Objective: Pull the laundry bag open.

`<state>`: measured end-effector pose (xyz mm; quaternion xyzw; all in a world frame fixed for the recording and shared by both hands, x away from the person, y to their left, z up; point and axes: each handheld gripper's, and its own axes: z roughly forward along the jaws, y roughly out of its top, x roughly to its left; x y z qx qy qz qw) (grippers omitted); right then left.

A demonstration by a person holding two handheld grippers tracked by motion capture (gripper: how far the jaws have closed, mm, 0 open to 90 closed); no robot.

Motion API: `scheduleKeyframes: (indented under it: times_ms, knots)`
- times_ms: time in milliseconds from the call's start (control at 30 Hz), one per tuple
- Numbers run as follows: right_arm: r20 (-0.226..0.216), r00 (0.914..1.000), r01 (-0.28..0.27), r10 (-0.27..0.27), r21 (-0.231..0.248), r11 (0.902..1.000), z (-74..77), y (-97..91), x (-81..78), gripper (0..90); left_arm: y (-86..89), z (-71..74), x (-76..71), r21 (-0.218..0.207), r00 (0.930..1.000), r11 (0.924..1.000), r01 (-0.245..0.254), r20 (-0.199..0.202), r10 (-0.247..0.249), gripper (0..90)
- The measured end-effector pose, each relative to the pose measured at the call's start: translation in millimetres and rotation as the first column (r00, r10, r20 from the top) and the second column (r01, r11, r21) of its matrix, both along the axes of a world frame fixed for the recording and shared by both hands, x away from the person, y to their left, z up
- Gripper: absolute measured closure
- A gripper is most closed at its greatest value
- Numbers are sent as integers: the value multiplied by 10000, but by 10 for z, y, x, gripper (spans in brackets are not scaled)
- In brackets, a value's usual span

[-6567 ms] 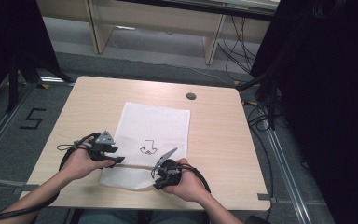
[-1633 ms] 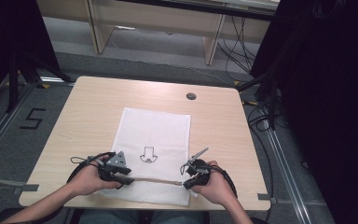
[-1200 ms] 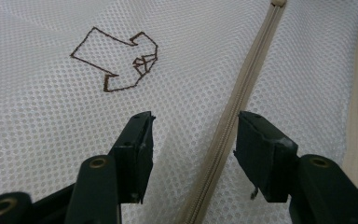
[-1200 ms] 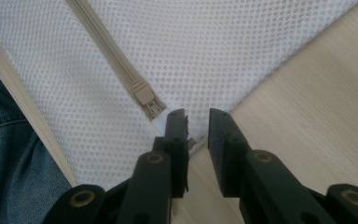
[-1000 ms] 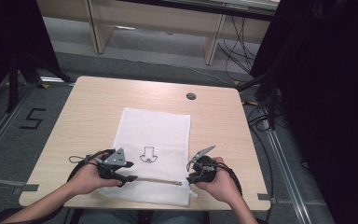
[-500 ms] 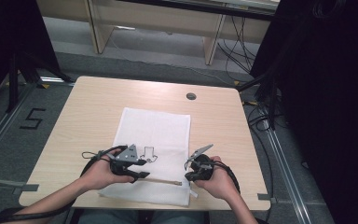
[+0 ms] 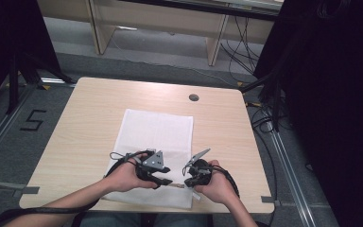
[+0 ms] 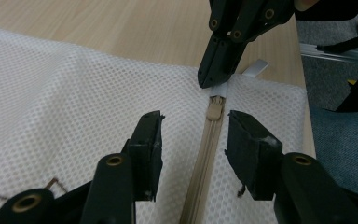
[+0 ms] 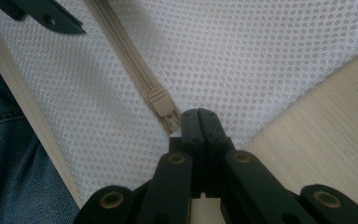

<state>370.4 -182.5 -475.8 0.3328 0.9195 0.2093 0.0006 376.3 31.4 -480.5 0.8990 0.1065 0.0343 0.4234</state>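
Wooden table [image 7: 94, 118] | zipper [image 8: 209, 154] along near edge | left hand-held gripper [image 8: 193, 140] spread | right [image 9: 199, 116] pinched together

The bench [image 7: 94, 118] is pale wood with a fine straight grain. The mesh bag [image 7: 156, 132] at frame centre is white, dotted all over with tiny holes. Its zipper [image 8: 205, 158] is beige, slider [image 9: 161, 103] included. Both tongs are black, left tongs [image 8: 193, 140] and right tongs [image 9: 199, 116] alike, with brassy rivets. Blue denim shows at lower left.
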Motion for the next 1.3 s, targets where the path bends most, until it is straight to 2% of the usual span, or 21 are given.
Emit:
scheduleKeyframes:
  times_ms: [67,133,200,333,433,467,633,733,867,967,1067,1267,1300]
  knots:
    - [112,9999,-89,89,-37,10000,-1,-9,8,900,-33,-7,2,38,10000,10000,65,-33,-65,561]
    - [45,10000,3,-3,16,10000,-13,-16,7,900,-85,-22,2,40,9998,9999,135,-147,-135,578]
    - [-4,10000,85,-85,20,10000,-34,-21,6,900,-159,-60,1,256,9995,9993,286,-137,-282,584]
    - [-188,9995,242,-241,33,9997,-44,-3,-14,900,-221,-116,-4,201,9991,9994,280,-325,-273,593]
    - [-79,9999,127,-127,38,9999,-47,-14,1,900,-282,-174,8,398,9987,9984,406,-322,-393,597]
    - [-189,9995,256,-254,98,9996,-50,-23,4,900,-326,-201,10,452,9983,9981,418,-415,-399,604]
    - [-262,9990,384,-374,358,9986,-64,-46,11,900,-368,-241,20,464,9984,9981,402,-427,-382,628]
    - [-285,9988,412,-402,362,9985,-64,-48,11,900,-376,-280,5,542,9976,9977,401,-581,-369,645]
    - [-219,9991,356,-350,294,9989,-62,-47,14,900,-379,-298,-12,497,9984,9980,391,-416,-370,665]
    - [-422,9979,499,-486,296,9983,-58,-44,10,900,-390,-294,-36,572,9988,9977,363,-352,-344,693]
    - [-366,9984,451,-438,354,9984,-65,-52,17,900,-405,-271,-39,815,9983,9952,534,-257,-515,739]
    - [-377,9981,501,-484,437,9978,-69,-60,22,900,-448,-243,-67,1009,9978,9928,650,53,-659,770]
    - [-331,9984,470,-456,437,9979,-73,-62,25,900,-451,-225,-62,1158,9971,9906,727,120,-746,775]
